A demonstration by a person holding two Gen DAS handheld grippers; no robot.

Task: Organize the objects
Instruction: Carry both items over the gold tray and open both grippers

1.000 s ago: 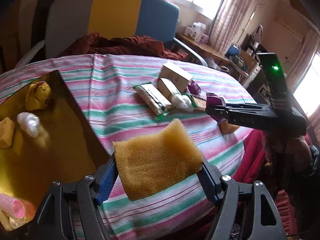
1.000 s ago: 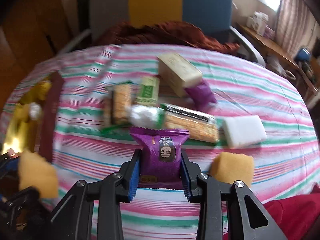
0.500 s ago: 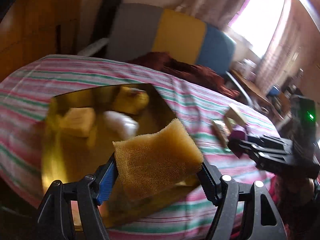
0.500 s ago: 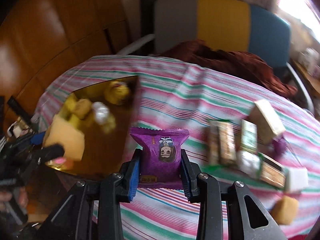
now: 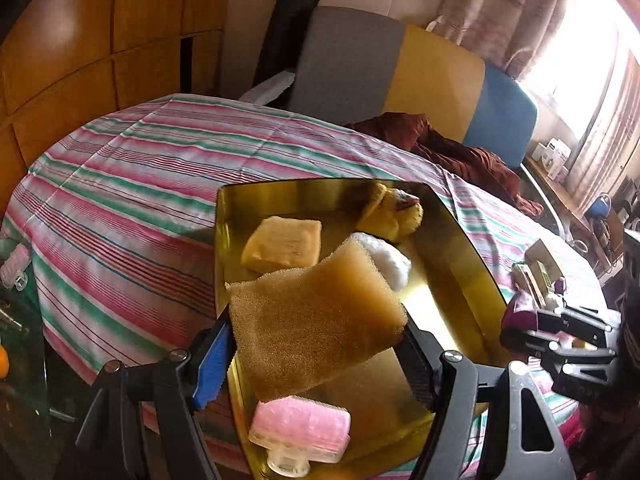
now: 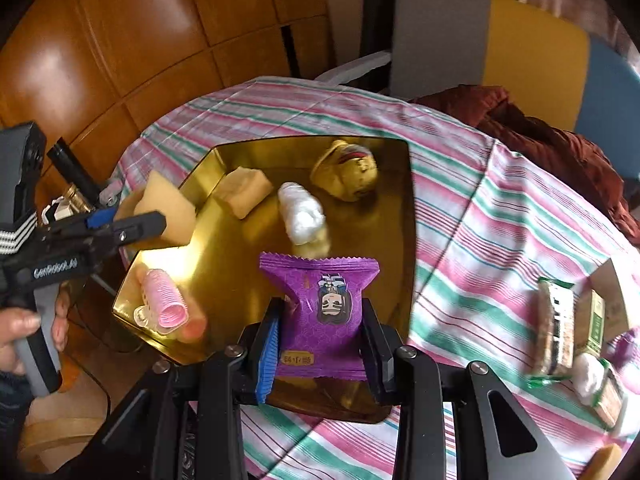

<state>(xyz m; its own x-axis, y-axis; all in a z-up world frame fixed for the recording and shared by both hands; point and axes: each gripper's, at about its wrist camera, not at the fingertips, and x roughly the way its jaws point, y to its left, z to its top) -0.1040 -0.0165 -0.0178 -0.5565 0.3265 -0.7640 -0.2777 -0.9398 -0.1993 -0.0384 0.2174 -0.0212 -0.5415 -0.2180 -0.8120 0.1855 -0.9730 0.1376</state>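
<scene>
Fingers on both clamped: left gripper (image 5: 316, 344) pinches the sponge (image 5: 314, 320), right gripper (image 6: 322, 348) the purple snack packet (image 6: 322, 308), both carried over the gold tray (image 6: 400, 208) on the striped tabletop (image 6: 460, 216); we're mid-delivery, next move probably lower and release onto bare tray, clear of the pink hair roller (image 6: 166, 304).

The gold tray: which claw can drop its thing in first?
Probably the right claw: its purple snack packet hangs over the gold tray. The left claw holds its sponge at the tray's edge.
</scene>
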